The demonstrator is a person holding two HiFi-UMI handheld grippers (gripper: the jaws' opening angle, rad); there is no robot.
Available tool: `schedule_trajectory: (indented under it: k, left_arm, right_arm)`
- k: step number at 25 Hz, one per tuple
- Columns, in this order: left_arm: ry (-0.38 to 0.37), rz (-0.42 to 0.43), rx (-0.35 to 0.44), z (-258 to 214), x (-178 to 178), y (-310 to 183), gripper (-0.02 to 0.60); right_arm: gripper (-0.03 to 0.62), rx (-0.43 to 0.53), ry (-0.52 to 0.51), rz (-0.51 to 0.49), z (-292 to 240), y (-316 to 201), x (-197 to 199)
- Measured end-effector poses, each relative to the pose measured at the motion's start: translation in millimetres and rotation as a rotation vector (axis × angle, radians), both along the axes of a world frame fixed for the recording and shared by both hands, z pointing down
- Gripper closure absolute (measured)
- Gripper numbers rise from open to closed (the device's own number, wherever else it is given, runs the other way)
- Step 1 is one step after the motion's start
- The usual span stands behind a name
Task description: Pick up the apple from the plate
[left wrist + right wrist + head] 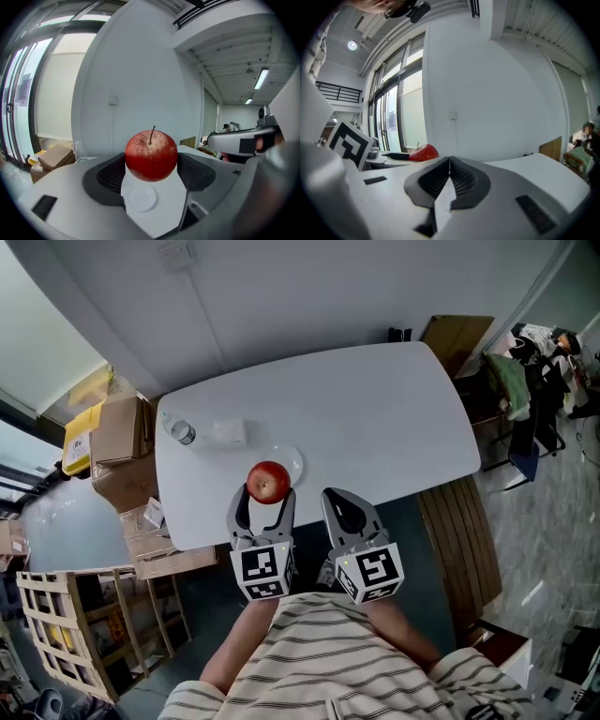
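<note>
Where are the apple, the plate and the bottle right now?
apple (151, 155): left gripper view, middle of its red skin.
plate (142, 198): left gripper view, bare centre, below the apple.
bottle (177, 429): head view, middle of its clear body.

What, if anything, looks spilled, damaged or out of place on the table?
Nothing stands out. The apple looks intact, gripped by the left gripper above the empty white plate. The table shows no spill.

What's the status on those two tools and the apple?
Left tool shut on apple, held above the empty plate. Right tool shut, holding nothing. Nothing in the way.
</note>
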State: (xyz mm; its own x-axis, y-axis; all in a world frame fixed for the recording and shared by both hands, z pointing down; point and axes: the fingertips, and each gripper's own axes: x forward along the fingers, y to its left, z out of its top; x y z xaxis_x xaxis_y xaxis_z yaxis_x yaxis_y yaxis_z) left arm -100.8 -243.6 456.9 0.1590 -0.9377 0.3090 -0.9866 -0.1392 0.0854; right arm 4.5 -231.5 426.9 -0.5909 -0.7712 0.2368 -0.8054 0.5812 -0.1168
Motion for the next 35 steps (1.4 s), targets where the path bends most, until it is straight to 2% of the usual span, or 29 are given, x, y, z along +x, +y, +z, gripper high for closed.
schedule_trajectory:
  k: [7,19,35]
  left_arm:
    - [0.003,-0.007,0.048,-25,-1,9,0.227]
    - [-0.057,-0.019,0.102,-38,-1,17,0.227]
    - [-0.067,-0.034,0.131,-49,-3,19,0.227]
  right_arm:
    - [0.582,0.012,-0.004,-0.007,-5,1,-7]
    - [0.582,0.029,-0.002,-0.022,-10,1,-11]
    - [0.582,0.046,-0.005,-0.031,-15,-2,-14]
